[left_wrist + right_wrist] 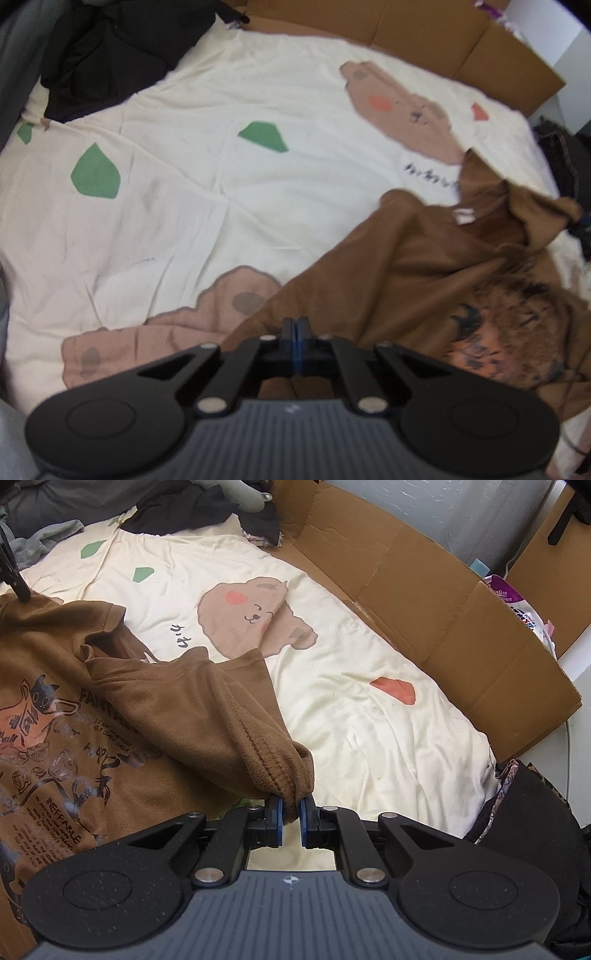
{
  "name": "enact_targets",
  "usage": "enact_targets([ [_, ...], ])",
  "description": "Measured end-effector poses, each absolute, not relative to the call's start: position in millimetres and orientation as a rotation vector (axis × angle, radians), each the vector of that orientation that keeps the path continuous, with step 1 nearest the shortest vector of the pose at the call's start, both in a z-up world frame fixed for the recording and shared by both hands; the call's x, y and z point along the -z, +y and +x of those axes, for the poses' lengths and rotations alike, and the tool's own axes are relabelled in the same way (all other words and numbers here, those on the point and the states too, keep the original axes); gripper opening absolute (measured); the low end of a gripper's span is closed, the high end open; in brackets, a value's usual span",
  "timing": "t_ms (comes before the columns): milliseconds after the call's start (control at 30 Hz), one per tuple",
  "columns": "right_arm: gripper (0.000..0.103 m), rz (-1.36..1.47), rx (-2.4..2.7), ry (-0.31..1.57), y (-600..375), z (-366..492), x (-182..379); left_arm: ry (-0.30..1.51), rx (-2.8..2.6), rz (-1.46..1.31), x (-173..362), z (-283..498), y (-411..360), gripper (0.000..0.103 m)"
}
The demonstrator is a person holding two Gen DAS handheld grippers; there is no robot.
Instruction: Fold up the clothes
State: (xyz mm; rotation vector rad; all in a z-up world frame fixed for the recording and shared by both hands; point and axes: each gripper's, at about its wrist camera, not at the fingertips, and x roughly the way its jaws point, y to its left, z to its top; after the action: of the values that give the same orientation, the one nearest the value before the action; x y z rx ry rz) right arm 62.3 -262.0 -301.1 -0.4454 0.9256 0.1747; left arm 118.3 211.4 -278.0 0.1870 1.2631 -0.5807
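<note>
cream printed bedsheet (351,716), cardboard (424,602) behind, right tool (290,805) pinching brown shirt (207,716), left tool (296,325) clenched

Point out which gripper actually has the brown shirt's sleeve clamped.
The right gripper: its blue pads pinch the bunched sleeve hem of the brown shirt. The left gripper is shut with nothing visible between its pads.

Cream cotton bedsheet (369,716) w/ brown bear prints, green & red patches, spread flat. Flattened brown cardboard sheet (417,602) along far edge, touching sheet. Dark black cloth heap (99,55) at far corner. Purple-white plastic packet (513,598) behind cardboard.
</note>
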Motion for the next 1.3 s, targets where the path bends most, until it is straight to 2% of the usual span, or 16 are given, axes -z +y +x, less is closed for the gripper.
enact_targets([
  [200,0.007,-0.445,-0.179,0.921,-261,62,301,1.298,0.659,0.146,267,95,194,0.0],
  [733,0.007,-0.442,-0.192,0.931,-256,64,305,1.444,0.775,0.143,332,37,153,0.0],
  [867,0.007,-0.441,-0.192,0.932,-256,64,306,1.452,0.81,0.167,329,32,155,0.0],
  [1133,0.007,-0.433,-0.191,0.93,-255,64,308,1.384,0.805,0.187,289,54,169,0.001],
  [1300,0.007,-0.437,-0.195,0.929,-255,64,308,1.33,0.8,0.236,279,75,168,0.007],
])
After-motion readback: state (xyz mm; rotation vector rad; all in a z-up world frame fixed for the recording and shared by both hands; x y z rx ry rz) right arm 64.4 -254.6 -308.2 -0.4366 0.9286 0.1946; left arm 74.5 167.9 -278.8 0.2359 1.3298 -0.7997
